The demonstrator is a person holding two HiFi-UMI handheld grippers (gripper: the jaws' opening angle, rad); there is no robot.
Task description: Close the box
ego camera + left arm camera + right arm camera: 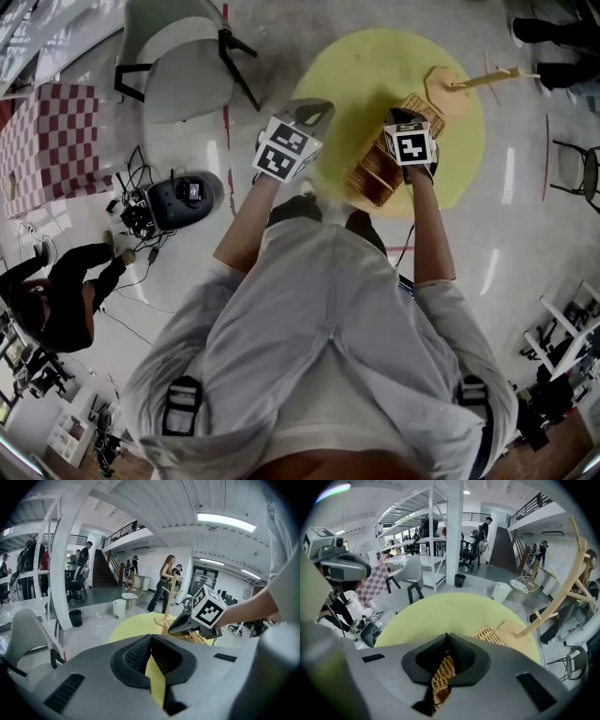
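**A:** Where is the wicker box (371, 174) now?

**B:** It stands directly below and in front of the right claw (447, 640), on the round yellow worktop (356, 66). This claw is pinching a strip of wicker (439, 679) between its pads. I judge that the strip is the edge of the lid, but I cannot exclude that it is a wall.

**A:** And the other claw?

**B:** The left claw (151, 641) is pressed together with nothing inside. It hovers to the left of the box, apart from it, and points toward the right claw.

**A:** Which step is it, in your opinion?

**B:** Bringing the lid over the opening, I think. The box does not look closed yet.

**A:** How to do it well?

**B:** Keep the pinch firm, and guide the lid in an arc around its attached side. Do not pull it straight, because a light box may slide or tip on the worktop. The left claw could press against the wall nearest to it, so that the box stays in place. Let go only when the lid lies flat on the rim.

**A:** Is anything in the way?

**B:** A wooden stand (473, 82) is beyond the right claw, near the box. The lid should not swing toward it.
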